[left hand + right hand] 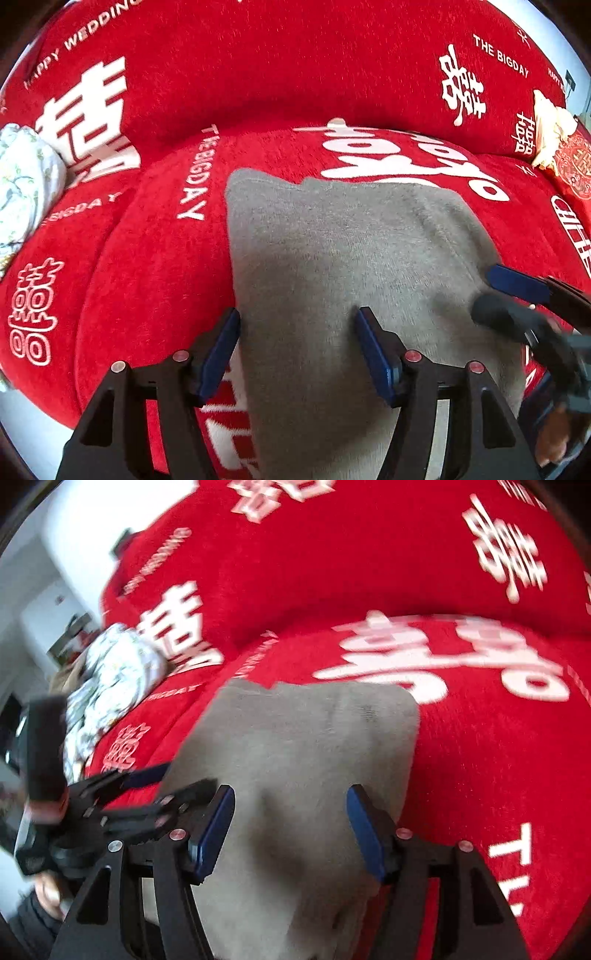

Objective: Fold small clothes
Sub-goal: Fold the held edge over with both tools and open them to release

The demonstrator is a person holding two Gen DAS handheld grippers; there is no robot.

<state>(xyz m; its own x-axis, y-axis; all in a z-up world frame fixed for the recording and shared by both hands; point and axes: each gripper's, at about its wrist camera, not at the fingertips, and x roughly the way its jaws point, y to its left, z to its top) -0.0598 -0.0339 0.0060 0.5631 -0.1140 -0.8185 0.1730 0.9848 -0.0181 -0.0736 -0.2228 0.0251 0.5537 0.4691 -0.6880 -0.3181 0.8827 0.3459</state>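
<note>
A grey cloth (332, 266), soft and fleecy with a short nap, lies flat on the seat of a red sofa (155, 280). Its outline is roughly rectangular, with a notched far edge, and a faint seam runs across the upper part. From the right wrist view the same cloth (303, 760) looks paler and blurred.

The sofa cover is a plush red weave with white woven lettering. Legible words are "THE BIGDAY", seen at least twice, and "HAPPY WEDDING" along the top of the backrest; several large white Chinese double-happiness characters also show.

The left gripper (297, 350) is spread wide over the near part of the cloth, its two blue pads (221, 354) apart with fabric between them, nothing pinched. The right gripper (290, 830) is likewise spread over the cloth, holding nothing; in the left view it (517, 291) sits at the cloth's right edge.

One white floral bundle (26, 184) of crumpled fabric rests at the sofa's left end. One cream cushion (550, 125) and one red patterned item (576, 166) sit at the right end
</note>
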